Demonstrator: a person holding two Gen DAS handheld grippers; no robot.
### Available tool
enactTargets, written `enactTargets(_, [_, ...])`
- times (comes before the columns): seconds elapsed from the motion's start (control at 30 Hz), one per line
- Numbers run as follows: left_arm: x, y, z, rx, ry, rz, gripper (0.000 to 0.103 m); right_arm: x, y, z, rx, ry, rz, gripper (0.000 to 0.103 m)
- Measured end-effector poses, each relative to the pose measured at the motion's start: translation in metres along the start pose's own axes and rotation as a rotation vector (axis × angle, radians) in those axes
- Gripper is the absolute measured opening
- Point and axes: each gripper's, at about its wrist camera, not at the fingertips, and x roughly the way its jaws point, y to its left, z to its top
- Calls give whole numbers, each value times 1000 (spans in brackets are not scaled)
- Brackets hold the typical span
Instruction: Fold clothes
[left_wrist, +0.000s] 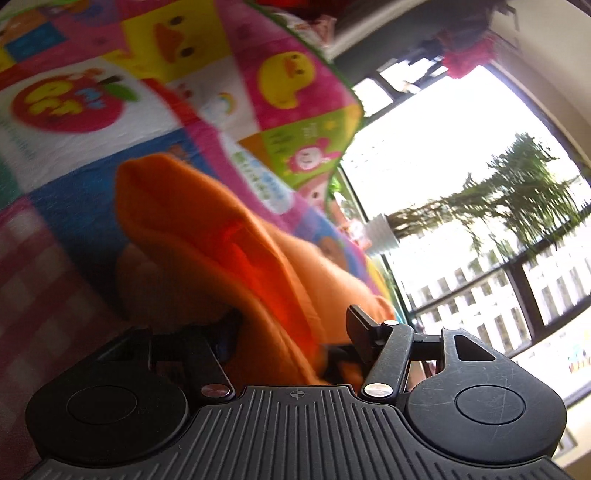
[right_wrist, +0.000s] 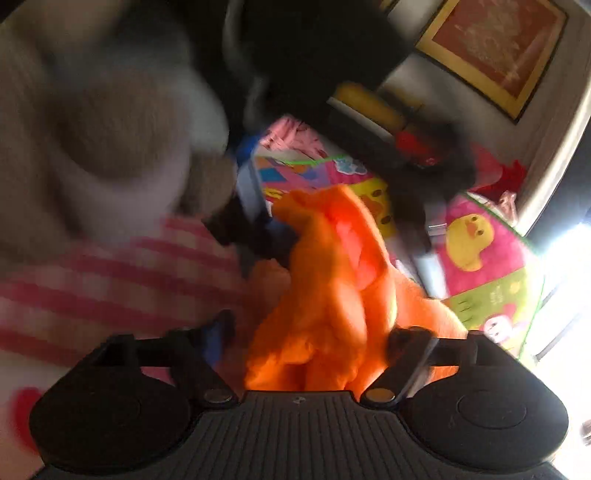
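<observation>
Orange fleece garment, soft and bunched, fills both grippers: left gripper and right gripper jaws w/ cloth between, grip unclear; cartoon-print mat beneath.

1. The orange garment is a soft, plain orange fabric, fleece-like, with no print showing.
2. It is bunched and draped, not flat: thick folds run up and away from between the left claw's fingers, ending in a rounded edge ahead and to the left.
3. One inner fold glows a brighter red-orange.
4. From the right claw, the same cloth stands in a crumpled heap directly ahead, filling the gap between its fingers; blur hides finer detail.
</observation>
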Motion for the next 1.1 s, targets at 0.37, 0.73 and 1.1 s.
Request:
enactTargets(0.37, [-45,-62,3,159,-197,-63,87,-50,-172,-71,1087,-171,397,21])
enactTargets(0.73, [21,-96,-18,247,-59,2,92,-106,-264,-176,1285,-204,-85,24])
enactTargets(1.1, [52,-93,-34,261,27,7,93,-59,-255,-193,1081,141,-191,29])
